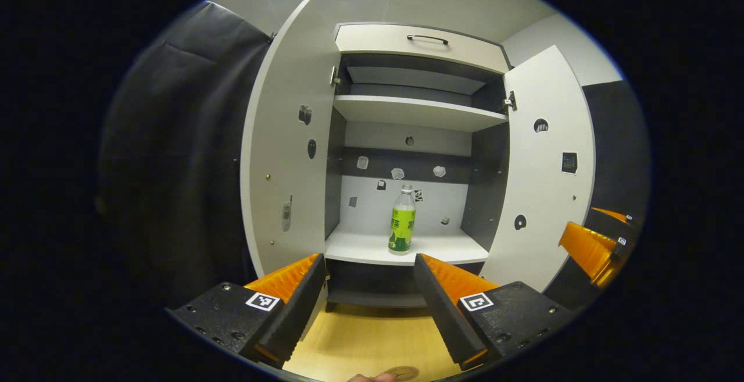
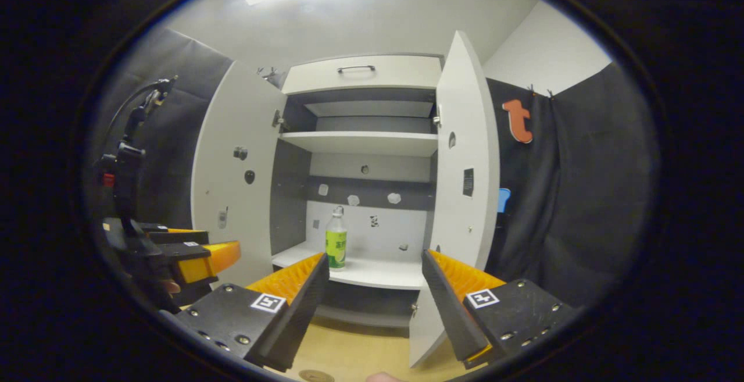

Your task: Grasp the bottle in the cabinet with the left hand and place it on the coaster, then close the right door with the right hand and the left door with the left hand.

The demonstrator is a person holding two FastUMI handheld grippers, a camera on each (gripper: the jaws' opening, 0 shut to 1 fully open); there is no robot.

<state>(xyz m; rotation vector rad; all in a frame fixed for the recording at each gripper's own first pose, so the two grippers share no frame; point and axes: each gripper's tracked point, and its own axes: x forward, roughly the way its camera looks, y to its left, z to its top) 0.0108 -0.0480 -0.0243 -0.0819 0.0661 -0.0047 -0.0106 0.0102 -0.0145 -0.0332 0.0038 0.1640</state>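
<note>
A clear bottle (image 1: 402, 220) with a green label and white cap stands upright on the cabinet's lower shelf (image 1: 407, 249); the same bottle (image 2: 336, 239) shows in the right gripper view. Both cabinet doors hang open: the left door (image 1: 288, 143) and the right door (image 1: 543, 172). My left gripper (image 1: 369, 266) is open, some way in front of the shelf, with the bottle between its fingers' lines of sight. My right gripper (image 2: 375, 266) is open too, near the right door (image 2: 465, 155). A round coaster (image 1: 402, 373) lies on the wooden table at the bottom edge.
The cabinet has an upper shelf (image 1: 415, 111) and a top drawer with a dark handle (image 1: 427, 38). Black cloth walls flank the cabinet on both sides. The right gripper (image 1: 593, 248) shows at the right of the left gripper view; the left gripper (image 2: 192, 257) at the left of the right gripper view.
</note>
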